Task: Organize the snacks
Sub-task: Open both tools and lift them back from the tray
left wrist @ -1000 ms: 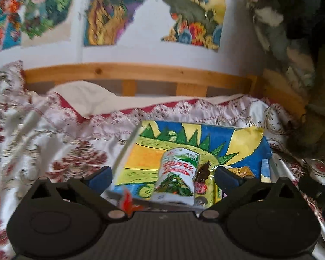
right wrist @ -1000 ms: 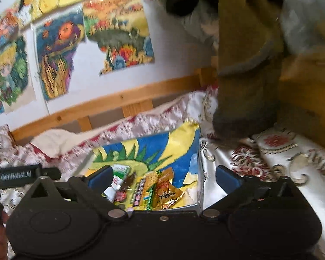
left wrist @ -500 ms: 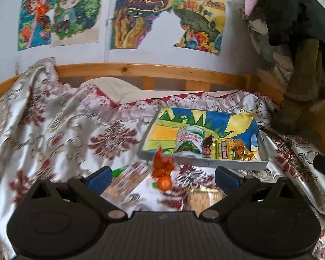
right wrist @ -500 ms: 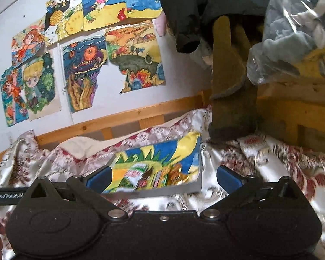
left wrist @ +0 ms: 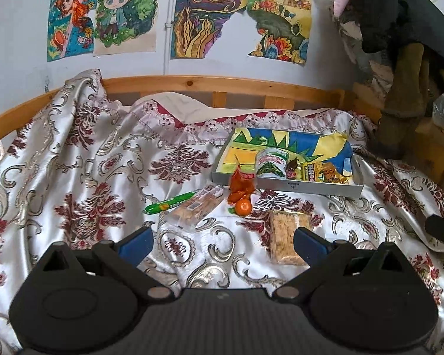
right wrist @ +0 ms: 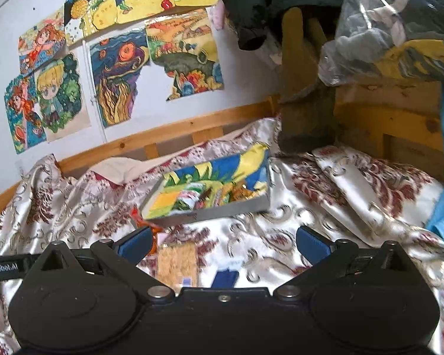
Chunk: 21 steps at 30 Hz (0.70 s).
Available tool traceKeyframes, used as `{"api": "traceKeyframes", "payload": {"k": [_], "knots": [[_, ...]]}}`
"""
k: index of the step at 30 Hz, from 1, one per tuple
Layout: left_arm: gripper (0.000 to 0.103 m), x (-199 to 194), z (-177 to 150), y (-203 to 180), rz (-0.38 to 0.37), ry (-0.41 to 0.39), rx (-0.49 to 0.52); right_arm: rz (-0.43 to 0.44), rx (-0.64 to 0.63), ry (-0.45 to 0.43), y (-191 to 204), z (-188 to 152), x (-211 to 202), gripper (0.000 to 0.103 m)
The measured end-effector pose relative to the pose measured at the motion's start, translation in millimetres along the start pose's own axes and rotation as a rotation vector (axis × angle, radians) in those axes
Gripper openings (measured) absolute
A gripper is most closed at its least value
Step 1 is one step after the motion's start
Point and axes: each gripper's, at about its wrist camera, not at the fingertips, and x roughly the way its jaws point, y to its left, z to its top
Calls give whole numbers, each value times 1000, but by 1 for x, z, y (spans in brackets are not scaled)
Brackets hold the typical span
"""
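**Both grippers spread and empty above the bedspread**

The left gripper [left wrist: 222, 244] has its blue-tipped fingers [left wrist: 134, 244] wide apart, gripping nothing, above the patterned bedspread [left wrist: 83, 177]. Just beside its right fingertip lies a clear-wrapped rice cracker bar [left wrist: 285, 239]. Farther out sit a small orange [left wrist: 243, 207], an orange wrapper [left wrist: 241, 185], a clear biscuit packet [left wrist: 196, 207] and a green tube snack [left wrist: 171, 202], close together. Beyond them, toward the wooden bed rail [left wrist: 207, 84], a grey tray [left wrist: 310, 187] lined with a bright drawing holds a white-and-green cup [left wrist: 270, 164] and yellow packets [left wrist: 316, 171].

The right gripper [right wrist: 222, 244] is likewise spread and empty over the bedspread, the tray [right wrist: 222, 211] ahead of it.
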Motion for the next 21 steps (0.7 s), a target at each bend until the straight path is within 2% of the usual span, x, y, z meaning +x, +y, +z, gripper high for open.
{"api": "traceKeyframes", "payload": {"k": [6, 11, 15, 21], "knots": [[103, -4, -19, -7, 28, 74, 67, -46, -15, 48, 0, -19, -30, 102], [103, -7, -33, -12, 54, 129, 120, -59, -62, 85, 7, -30, -39, 102], [103, -9, -40, -7, 81, 148, 111, -60, -93, 114, 13, -37, -39, 102], [103, -8, -39, -2, 117, 158, 88, -52, -138, 110, 20, -39, -39, 102]]}}
